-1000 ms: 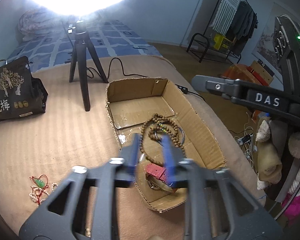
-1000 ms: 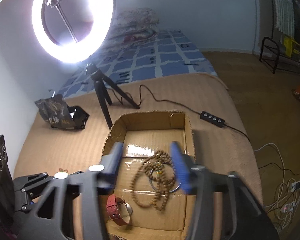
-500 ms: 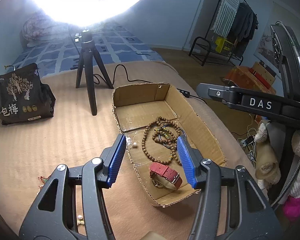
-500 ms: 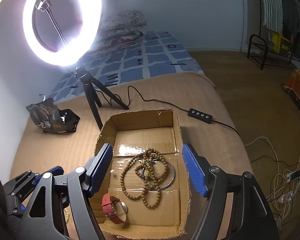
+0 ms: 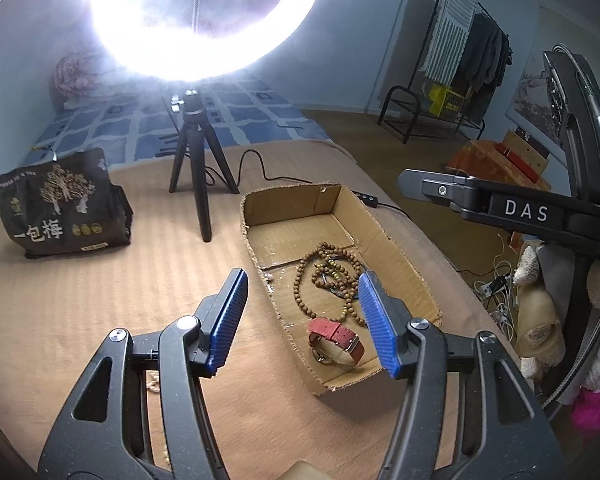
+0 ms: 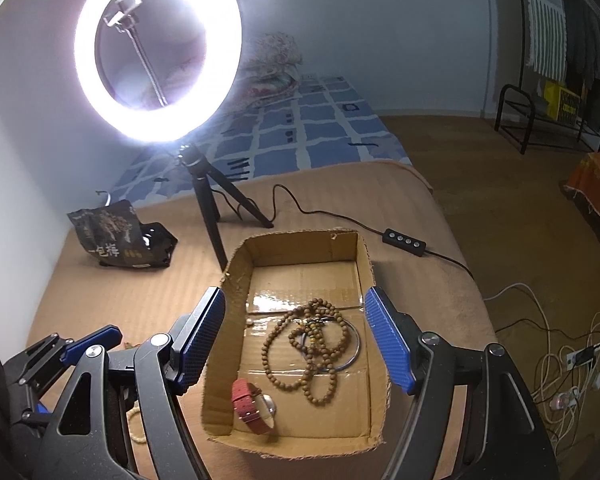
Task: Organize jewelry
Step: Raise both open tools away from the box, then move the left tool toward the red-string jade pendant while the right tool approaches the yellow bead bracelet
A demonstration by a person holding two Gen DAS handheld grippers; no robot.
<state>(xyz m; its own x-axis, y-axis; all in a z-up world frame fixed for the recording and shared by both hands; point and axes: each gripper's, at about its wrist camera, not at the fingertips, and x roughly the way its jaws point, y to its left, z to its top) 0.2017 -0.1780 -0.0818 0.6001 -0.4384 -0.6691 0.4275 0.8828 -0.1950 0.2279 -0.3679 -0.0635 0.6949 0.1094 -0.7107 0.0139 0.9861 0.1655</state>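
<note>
A shallow cardboard box lies on the tan bed cover. In it are a brown bead necklace, a thin metal bangle and a red-strap watch. A small pearl lies by the box's left wall. My left gripper is open and empty, above the box's near left edge. My right gripper is open and empty, above the box. Pale beads lie on the cover behind the left gripper's fingers.
A ring light on a black tripod stands behind the box, with its cable and remote. A black snack bag stands at the left. The bed edge drops to the floor at the right.
Both grippers have opened wide and pulled back from the box. A pearl has appeared in the box by its left wall. The red and green pendant at the left is out of view.
</note>
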